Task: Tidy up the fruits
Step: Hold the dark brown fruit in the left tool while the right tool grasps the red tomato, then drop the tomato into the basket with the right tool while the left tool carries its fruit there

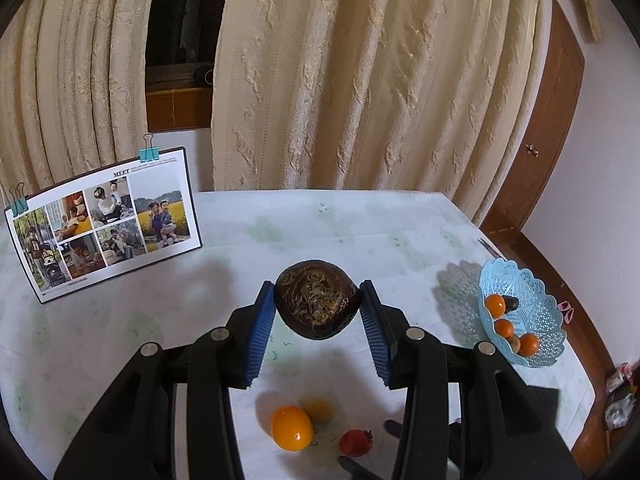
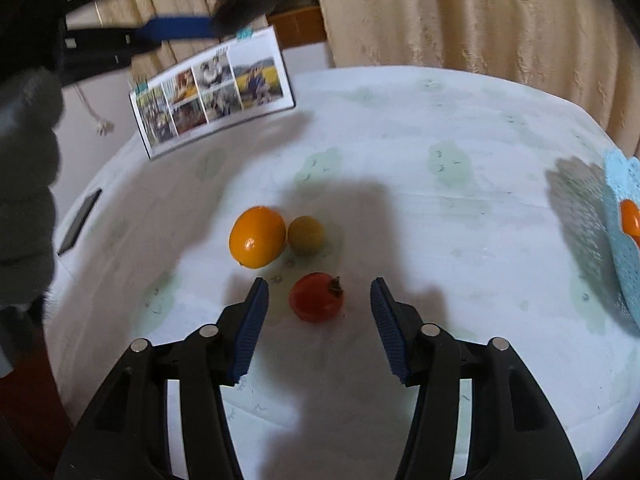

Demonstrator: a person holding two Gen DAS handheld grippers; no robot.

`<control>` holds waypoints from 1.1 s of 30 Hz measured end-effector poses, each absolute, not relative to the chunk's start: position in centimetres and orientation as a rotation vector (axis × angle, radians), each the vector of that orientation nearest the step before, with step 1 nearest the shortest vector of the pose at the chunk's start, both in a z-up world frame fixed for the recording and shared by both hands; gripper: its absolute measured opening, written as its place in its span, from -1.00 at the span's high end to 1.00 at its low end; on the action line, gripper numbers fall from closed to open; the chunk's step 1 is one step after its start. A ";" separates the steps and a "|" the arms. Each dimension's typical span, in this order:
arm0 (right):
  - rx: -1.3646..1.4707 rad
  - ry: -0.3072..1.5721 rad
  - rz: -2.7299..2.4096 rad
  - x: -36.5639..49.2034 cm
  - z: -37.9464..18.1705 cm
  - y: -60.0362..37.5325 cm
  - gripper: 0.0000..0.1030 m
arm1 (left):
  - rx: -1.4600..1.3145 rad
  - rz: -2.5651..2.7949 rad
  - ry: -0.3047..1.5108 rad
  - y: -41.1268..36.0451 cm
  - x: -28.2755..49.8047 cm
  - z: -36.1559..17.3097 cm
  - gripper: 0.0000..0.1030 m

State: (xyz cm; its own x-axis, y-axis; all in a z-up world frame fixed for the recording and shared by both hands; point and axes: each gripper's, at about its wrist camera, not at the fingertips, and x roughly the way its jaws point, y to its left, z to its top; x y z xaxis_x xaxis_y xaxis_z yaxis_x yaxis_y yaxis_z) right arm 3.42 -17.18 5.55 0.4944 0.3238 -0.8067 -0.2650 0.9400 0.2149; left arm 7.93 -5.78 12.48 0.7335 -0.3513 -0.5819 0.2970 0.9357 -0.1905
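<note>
My left gripper (image 1: 318, 300) is shut on a dark brown round fruit (image 1: 316, 304) and holds it above the table. Below it lie an orange fruit (image 1: 292, 428), a small yellow fruit (image 1: 319, 410) and a small red fruit (image 1: 356, 442). A light blue lace basket (image 1: 536, 324) at the right holds small orange fruits (image 1: 495, 305) and a dark one. My right gripper (image 2: 318, 294) is open, its jaws on either side of the red fruit (image 2: 316, 298). The orange fruit (image 2: 257, 237) and yellow fruit (image 2: 306, 234) lie just beyond. The basket (image 2: 622, 248) is at the right edge.
A clipped photo board (image 1: 104, 224) stands at the table's back left, also in the right wrist view (image 2: 212, 88). A dark flat device (image 2: 80, 222) lies near the left table edge. Curtains (image 1: 360, 80) hang behind. The table edge (image 1: 532, 248) drops off at the right.
</note>
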 end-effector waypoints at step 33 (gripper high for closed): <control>0.297 0.689 -0.184 -2.6 12.8 -40.1 0.42 | 0.064 -0.459 0.723 -14.9 6.2 9.9 0.15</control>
